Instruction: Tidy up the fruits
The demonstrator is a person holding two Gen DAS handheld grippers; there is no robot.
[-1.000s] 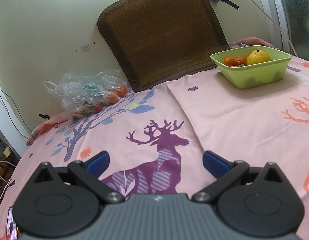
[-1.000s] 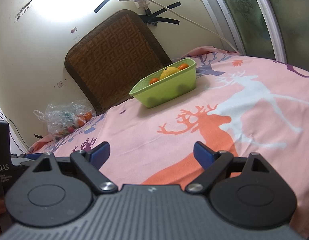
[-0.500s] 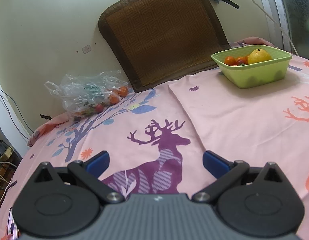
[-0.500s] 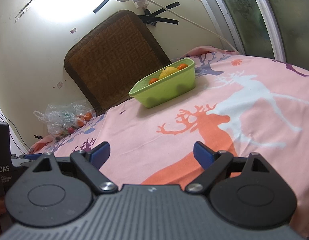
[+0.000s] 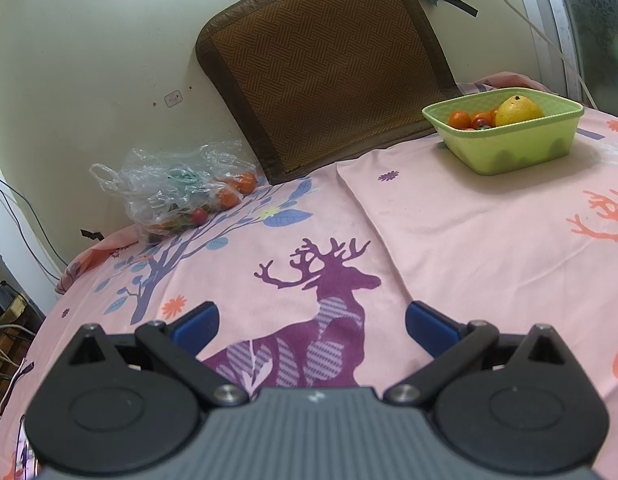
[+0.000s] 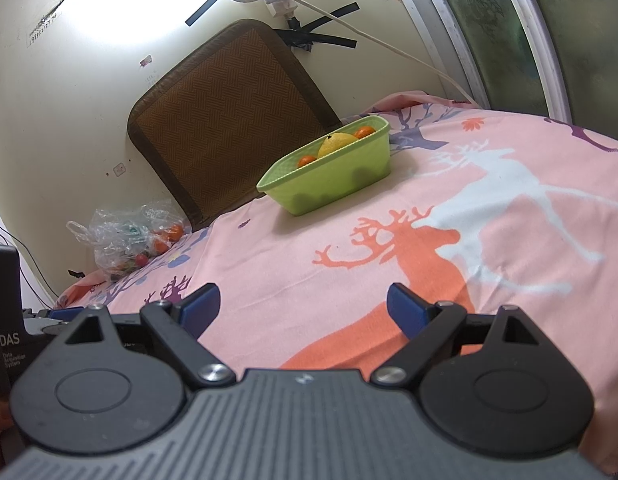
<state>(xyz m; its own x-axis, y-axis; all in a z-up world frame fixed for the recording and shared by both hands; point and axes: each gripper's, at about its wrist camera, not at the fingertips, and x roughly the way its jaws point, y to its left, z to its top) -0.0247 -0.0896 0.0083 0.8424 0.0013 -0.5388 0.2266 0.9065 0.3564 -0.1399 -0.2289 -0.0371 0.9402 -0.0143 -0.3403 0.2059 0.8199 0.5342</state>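
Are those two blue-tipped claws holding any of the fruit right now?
No, nothing is held. The left gripper and the right gripper both stand open over the pink sheet. The fruit sits in the green basket and the plastic bag.

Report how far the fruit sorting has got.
Done: the green basket already holds a yellow fruit and some small orange ones. In hand: nothing; the left gripper and right gripper are open and empty. Left: fruit still sits in the plastic bag by the wall.
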